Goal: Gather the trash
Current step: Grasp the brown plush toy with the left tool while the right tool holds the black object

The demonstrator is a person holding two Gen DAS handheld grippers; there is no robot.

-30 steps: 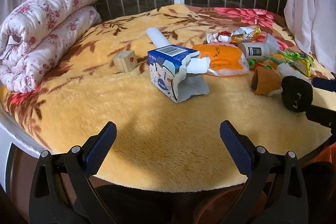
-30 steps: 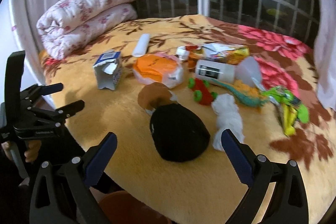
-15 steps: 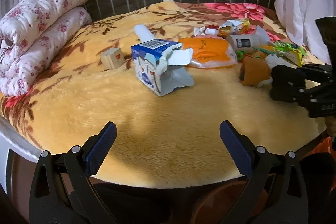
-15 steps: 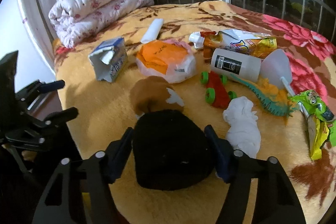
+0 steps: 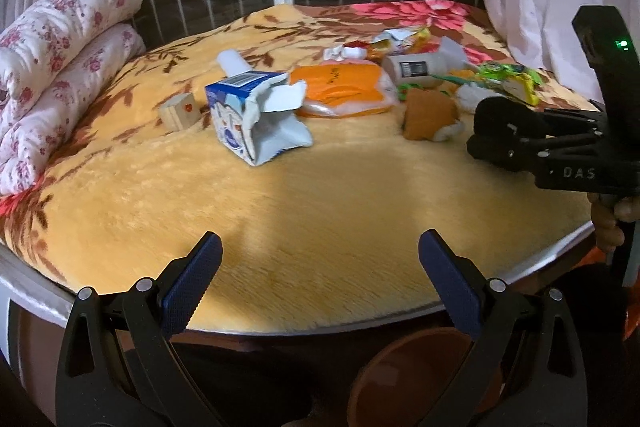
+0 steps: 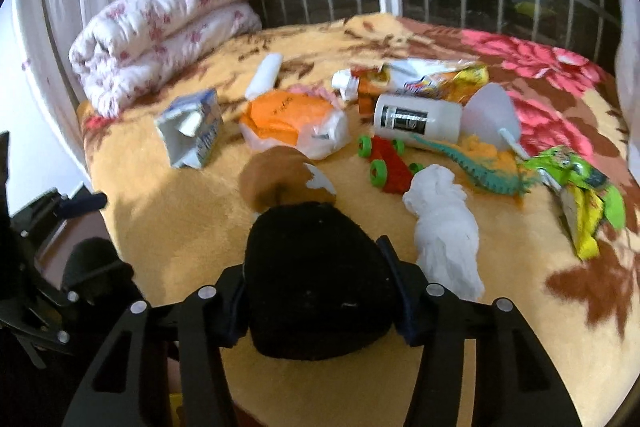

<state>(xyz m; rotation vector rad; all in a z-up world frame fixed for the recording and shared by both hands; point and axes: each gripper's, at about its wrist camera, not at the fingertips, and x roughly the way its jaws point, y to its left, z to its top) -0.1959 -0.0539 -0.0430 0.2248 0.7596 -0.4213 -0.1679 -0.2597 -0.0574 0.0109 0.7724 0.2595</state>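
right wrist view: black lump clamped, bin below the bed edge

right wrist view shows the right gripper (image 6: 316,291) with its jaws closed in on a black fuzzy rounded lump (image 6: 316,279), one blue pad pressed to each flank. the lump sits at the near edge of the yellow floral plush blanket (image 6: 180,227) on the bed; whether it is lifted clear of the pile cannot be told. a brown and white plush piece (image 6: 280,179) lies just beyond it, a crumpled white tissue wad (image 6: 444,227) just to its right.

left wrist view: the left gripper (image 5: 320,279) has its jaws spread wide and holds nothing, hovering over bare blanket at the near edge. a brown round bin rim (image 5: 416,367) shows under the bed edge, below that gripper's right finger.

judgement: the held lump lies up and to the right of the bin, so the coming move is toward the bed edge, leftward and down. the torn blue and white carton (image 5: 256,115), long axis pointing roughly toward the camera, is nearer the left gripper.
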